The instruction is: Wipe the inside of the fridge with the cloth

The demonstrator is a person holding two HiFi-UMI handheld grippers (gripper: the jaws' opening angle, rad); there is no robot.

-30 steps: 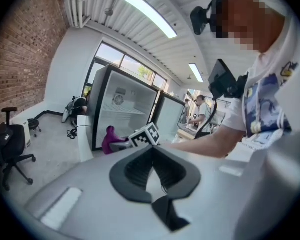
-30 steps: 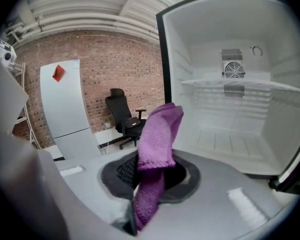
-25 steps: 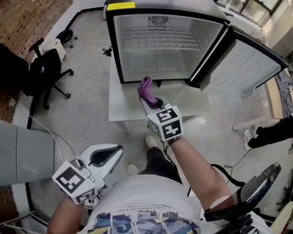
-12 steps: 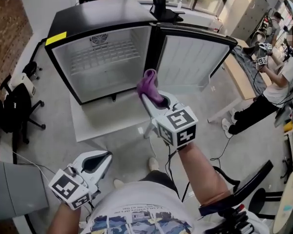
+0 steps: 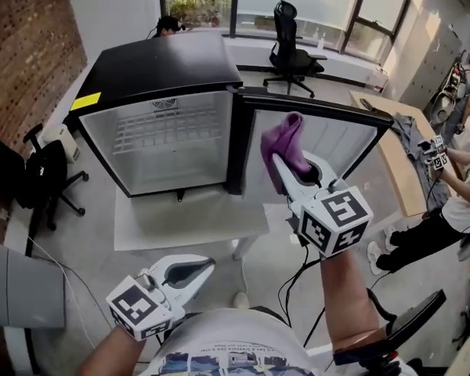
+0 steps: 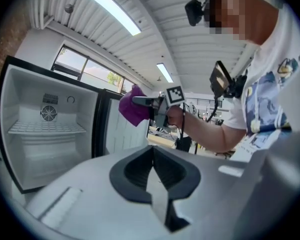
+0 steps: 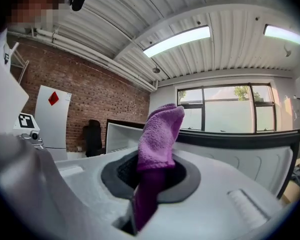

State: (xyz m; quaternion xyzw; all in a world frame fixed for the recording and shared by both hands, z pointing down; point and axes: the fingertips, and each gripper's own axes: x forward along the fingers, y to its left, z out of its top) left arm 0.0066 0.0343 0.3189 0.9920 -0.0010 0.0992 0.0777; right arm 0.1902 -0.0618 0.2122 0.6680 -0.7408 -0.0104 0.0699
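My right claw (image 5: 280,163) is clamped on the purple cloth (image 5: 286,141). I hold it up in front of the open door (image 5: 352,143), outside the fridge (image 5: 157,61) and off to its right. The fridge sits on a low white worktop (image 5: 188,219) with its cavity bare apart from a wire shelf (image 5: 166,134).

The cloth looks like a fluffy, light microfibre, soft and limp. In the right gripper view a folded wad of it stands beyond the jaw tips while a darker tail runs down between the jaws. I judge this pinch, about midway along the cloth, to be the right hold, since the free wad is the part that can be pressed flat against the walls. Being so soft, it will bunch and fold over under pressure rather than push back, and its pile may catch on the shelf wires. It needs no more squeeze than it has.

My left claw (image 5: 204,266) is low by my body, jaws together with nothing in them.
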